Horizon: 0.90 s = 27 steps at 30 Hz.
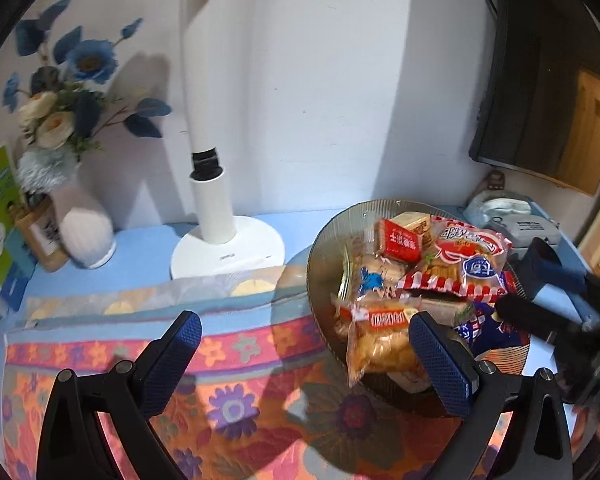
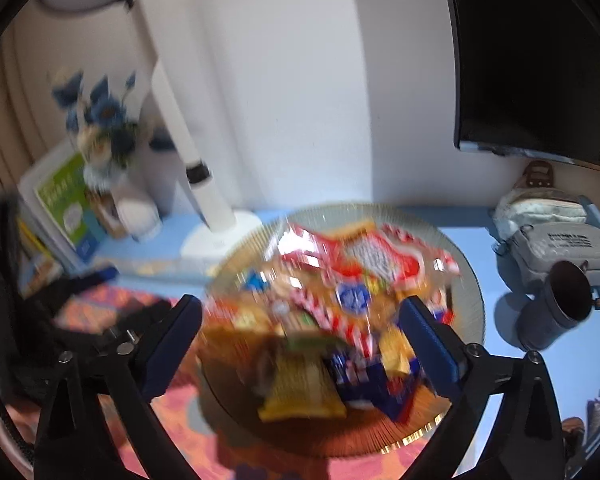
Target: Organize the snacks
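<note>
Snacks (image 1: pixel 428 280) fill the glass bowl (image 1: pixel 320 248) near the surface's right edge; left tongs (image 1: pixel 304 356) and right tongs (image 2: pixel 300 344), both wide and empty, should target 1 top packet.

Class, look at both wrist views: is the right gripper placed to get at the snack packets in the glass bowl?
Probably yes. The right gripper is open with nothing between its fingers, and it looks straight down on the snack packets piled in the glass bowl. Nothing covers them, though this view is blurred.
</note>
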{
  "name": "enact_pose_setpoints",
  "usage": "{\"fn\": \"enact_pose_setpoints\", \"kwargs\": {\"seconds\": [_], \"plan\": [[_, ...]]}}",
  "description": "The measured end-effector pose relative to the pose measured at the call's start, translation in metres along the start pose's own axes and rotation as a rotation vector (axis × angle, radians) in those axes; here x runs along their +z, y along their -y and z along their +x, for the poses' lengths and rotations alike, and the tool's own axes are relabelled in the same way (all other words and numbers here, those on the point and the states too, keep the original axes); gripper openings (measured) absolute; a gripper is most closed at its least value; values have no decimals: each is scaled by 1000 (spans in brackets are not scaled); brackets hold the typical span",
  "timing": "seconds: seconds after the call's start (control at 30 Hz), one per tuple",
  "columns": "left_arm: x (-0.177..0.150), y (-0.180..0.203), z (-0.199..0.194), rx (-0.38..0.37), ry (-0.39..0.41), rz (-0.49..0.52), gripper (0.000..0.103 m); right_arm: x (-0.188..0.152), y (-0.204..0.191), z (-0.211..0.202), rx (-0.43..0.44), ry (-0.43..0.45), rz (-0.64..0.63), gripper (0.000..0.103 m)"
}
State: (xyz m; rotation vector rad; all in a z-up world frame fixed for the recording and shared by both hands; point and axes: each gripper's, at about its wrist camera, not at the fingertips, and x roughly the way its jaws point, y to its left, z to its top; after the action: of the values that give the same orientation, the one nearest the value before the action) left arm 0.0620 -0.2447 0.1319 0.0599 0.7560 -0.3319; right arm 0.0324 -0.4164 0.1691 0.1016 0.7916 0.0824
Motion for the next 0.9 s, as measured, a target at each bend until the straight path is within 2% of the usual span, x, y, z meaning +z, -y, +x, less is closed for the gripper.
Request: {"fn": "enact_pose_setpoints", "kwargs": {"seconds": [0.17, 0.4, 0.9], "plan": [[-20, 8, -3, 83, 41, -23, 103, -36, 3, 6, -54, -3, -31, 101], [-39, 13, 6, 110, 34, -66, 103, -63, 3, 14, -107, 11, -103, 102], [-44, 9, 14, 142, 34, -80, 103, -58, 11, 8, -112, 45, -50, 102]]}}
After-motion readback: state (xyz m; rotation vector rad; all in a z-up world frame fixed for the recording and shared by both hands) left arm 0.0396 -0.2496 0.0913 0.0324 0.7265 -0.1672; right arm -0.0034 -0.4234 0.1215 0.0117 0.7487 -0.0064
